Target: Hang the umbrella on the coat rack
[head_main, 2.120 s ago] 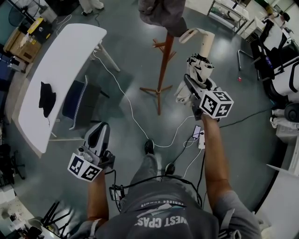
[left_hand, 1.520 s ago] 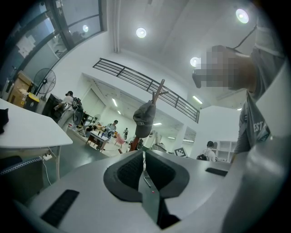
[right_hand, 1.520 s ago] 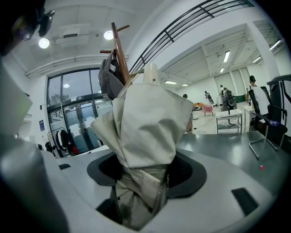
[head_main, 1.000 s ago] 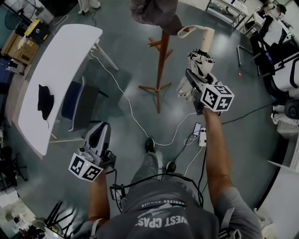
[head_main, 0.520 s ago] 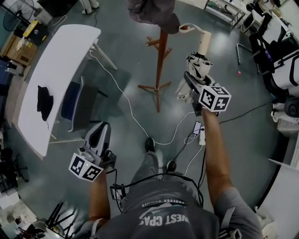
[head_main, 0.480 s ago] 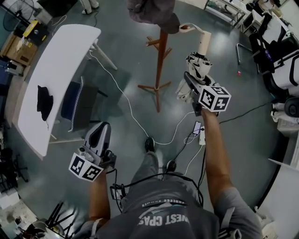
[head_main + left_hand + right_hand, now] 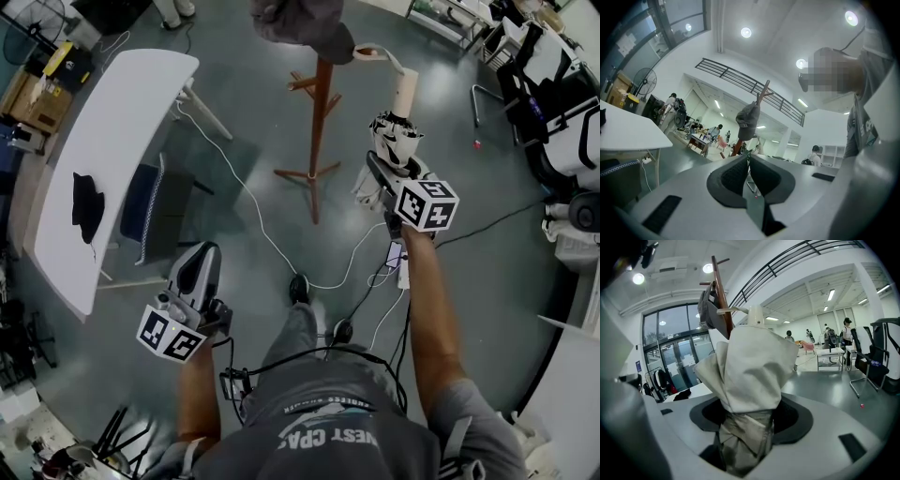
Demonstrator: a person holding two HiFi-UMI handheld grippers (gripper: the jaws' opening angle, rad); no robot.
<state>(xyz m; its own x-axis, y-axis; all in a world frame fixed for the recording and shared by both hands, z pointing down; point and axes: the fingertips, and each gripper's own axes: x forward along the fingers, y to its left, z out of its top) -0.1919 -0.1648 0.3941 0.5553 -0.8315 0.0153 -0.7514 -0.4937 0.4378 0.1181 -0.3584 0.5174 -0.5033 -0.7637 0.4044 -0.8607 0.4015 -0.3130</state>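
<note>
umbrella (image 7: 398, 141) near coat rack (image 7: 319, 131)
right gripper (image 7: 745, 427) clamps it; left gripper (image 7: 749, 171) fingers (image 7: 731, 176) closed, empty. handle (image 7: 406, 89) could slip past a peg (image 7: 300, 84).

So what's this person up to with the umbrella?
A person holds a tool in each hand. The right tool is clamped on a folded cream umbrella, held up beside the wooden coat rack, which carries a dark cap. The hooked handle is near the rack's top, not visibly hung yet. The left tool is shut and empty, down low.
</note>
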